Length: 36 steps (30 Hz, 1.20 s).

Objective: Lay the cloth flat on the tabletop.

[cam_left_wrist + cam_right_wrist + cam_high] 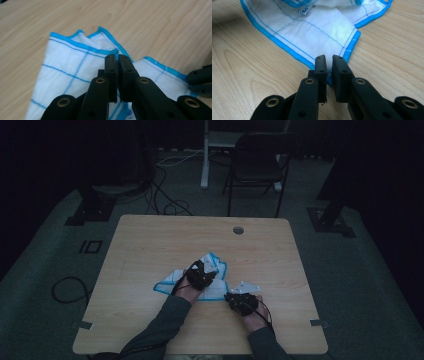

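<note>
Looking down from the high view, you had both hands on a white cloth (212, 287) with blue edging, lying rumpled on the tabletop (145, 245). In the left gripper view, your left claw (117, 58) was pinching the cloth's blue hem. In the right gripper view, your right claw (329, 62) was pinching a corner of the cloth against the wood.
</note>
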Available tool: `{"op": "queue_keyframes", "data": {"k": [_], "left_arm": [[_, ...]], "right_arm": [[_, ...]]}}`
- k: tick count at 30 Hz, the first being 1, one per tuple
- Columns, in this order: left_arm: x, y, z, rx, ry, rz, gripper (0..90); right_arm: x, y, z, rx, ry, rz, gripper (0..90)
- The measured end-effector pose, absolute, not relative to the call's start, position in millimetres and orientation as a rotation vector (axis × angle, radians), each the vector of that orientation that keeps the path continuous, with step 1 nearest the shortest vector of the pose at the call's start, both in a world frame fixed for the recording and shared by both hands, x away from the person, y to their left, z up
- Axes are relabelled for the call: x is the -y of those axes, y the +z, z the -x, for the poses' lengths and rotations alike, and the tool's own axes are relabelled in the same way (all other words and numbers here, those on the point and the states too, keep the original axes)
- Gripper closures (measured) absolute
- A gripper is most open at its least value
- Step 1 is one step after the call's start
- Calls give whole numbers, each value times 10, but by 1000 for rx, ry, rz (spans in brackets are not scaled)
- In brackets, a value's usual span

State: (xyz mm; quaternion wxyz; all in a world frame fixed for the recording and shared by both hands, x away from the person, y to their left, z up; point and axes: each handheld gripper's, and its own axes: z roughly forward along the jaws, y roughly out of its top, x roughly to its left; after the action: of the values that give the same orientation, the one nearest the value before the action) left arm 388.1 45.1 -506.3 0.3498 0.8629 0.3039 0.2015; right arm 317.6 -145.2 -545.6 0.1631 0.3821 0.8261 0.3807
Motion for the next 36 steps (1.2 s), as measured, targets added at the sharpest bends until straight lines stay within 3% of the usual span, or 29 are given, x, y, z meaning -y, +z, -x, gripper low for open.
{"op": "queue_keyframes", "data": {"k": [36], "left_arm": [[-1422,-4631,-4178,-1018,634,-2057,872]], "right_arm": [[1500,-5449,-3134,-2353,1068,-1094,827]]}}
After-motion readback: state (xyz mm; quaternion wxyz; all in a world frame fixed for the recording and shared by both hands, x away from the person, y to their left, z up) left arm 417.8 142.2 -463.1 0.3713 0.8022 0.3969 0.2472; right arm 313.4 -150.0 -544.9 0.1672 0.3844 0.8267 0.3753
